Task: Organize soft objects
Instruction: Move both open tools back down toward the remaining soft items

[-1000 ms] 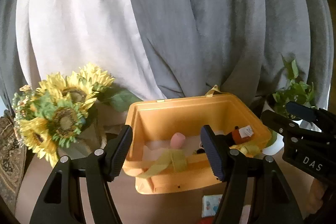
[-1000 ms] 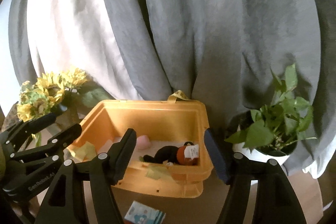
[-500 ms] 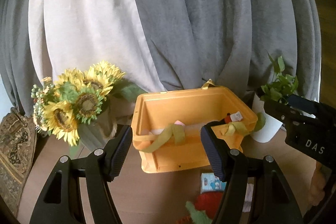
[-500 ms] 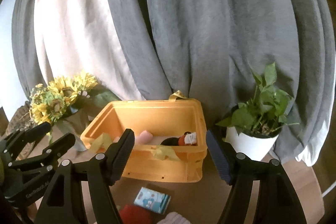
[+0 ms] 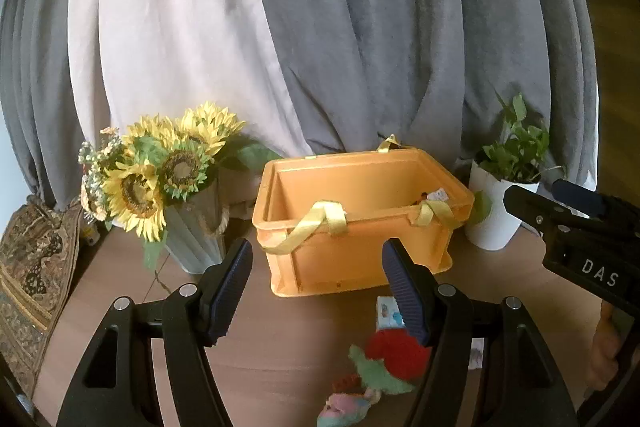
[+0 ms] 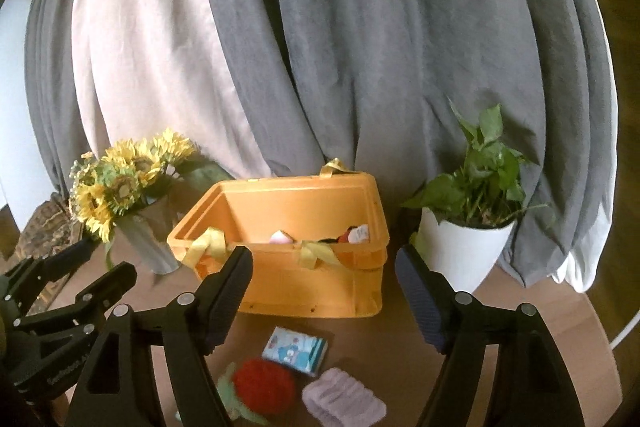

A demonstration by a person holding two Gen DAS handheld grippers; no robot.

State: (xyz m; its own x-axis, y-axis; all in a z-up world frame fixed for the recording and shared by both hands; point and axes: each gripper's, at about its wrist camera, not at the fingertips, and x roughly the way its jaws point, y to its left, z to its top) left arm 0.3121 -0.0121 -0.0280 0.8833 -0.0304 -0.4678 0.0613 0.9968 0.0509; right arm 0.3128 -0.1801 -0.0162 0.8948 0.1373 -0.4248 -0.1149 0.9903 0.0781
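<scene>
Your soft toys, a red plush [image 6: 264, 385], a pink pad [image 6: 344, 401] and a printed packet [image 6: 295, 350], lie on the bench [image 6: 500, 315] just in front of the orange crate [image 6: 320, 267] toward its back edge, while your left tongs [image 5: 316, 287] and right tongs [image 6: 324, 291] hover above them, both released and empty.

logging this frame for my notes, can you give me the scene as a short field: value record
container: orange bin with yellow ribbon handles, on the wooden table
inside bin: pink soft item, dark plush with a tag
still on table: red plush, tissue pack, lilac ridged soft item
left gripper: open, holding nothing
right gripper: open, holding nothing
beside bin: sunflowers in a vase, potted plant
backdrop: grey and white curtains
</scene>
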